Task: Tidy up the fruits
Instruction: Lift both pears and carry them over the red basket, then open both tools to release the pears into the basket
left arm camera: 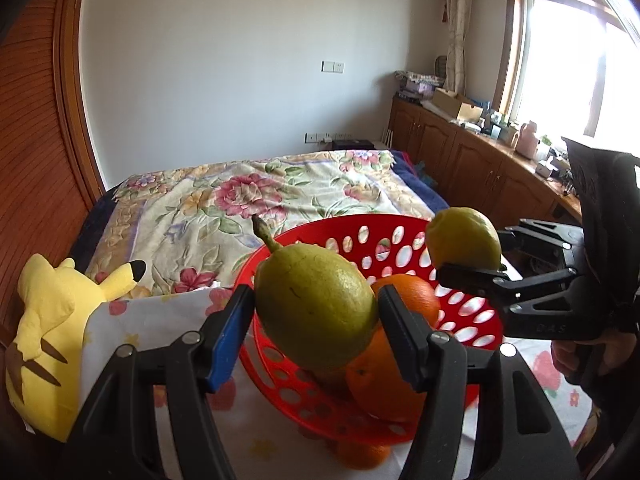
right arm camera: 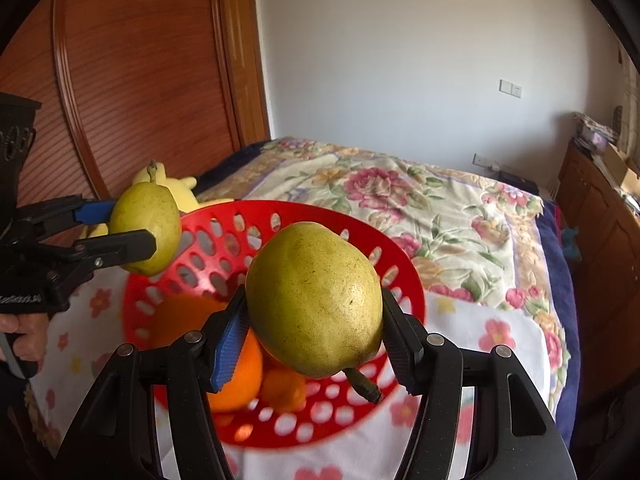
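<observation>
Both grippers, left gripper (left arm camera: 316, 312) and right gripper (right arm camera: 314, 320), have jaws clamped on a pear each over the red basket (right arm camera: 360, 224), so careless drops could bruise them on the oranges (right arm camera: 236, 376) or collide.

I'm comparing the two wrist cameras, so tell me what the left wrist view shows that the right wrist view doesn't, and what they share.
Only the left wrist view shows the bright window, the full row of wooden cabinets with clutter on top, and the yellow plush toy up close.

Only the right wrist view shows the stem end of the right gripper's pear, pointing toward the camera.

Both show the red basket holding oranges, the floral bedspread, and each gripper's jaws closed on a green pear above the basket, including the left gripper's pear.
</observation>
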